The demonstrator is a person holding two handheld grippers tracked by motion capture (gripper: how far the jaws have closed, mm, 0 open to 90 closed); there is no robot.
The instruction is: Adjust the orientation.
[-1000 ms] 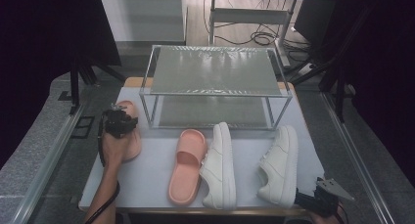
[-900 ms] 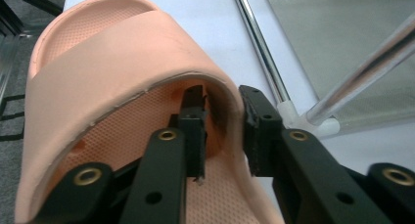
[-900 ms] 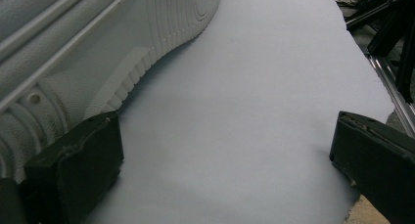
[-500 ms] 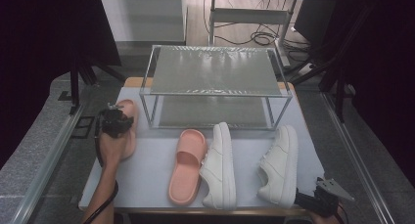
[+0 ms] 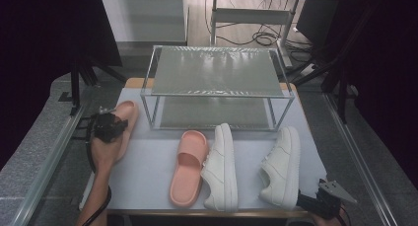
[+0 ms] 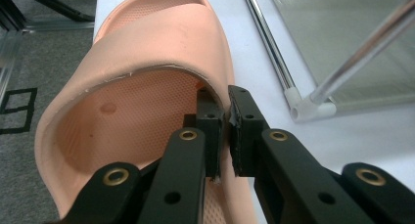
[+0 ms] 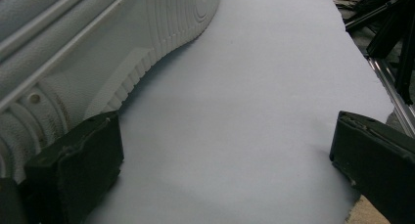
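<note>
The left hand-held gripper [image 6: 225, 131] has just been closing and now pinches the side wall of the pink slipper [image 6: 147, 87], which sits at nine o'clock on the tabletop [image 5: 148, 171], just left of the wire shoe rack [image 5: 217, 83]. Its mate [image 5: 187, 167] lies at six o'clock beside two white sneakers [image 5: 222, 167]. The right hand-held gripper [image 7: 225, 170], jaws spread, rests at five o'clock against the outer sneaker's [image 7: 98, 48] sole.

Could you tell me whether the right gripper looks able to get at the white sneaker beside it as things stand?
Probably yes: the right gripper has its jaws wide open over bare white mat, and the right-hand white sneaker lies against its one jaw, with nothing between them.
</note>
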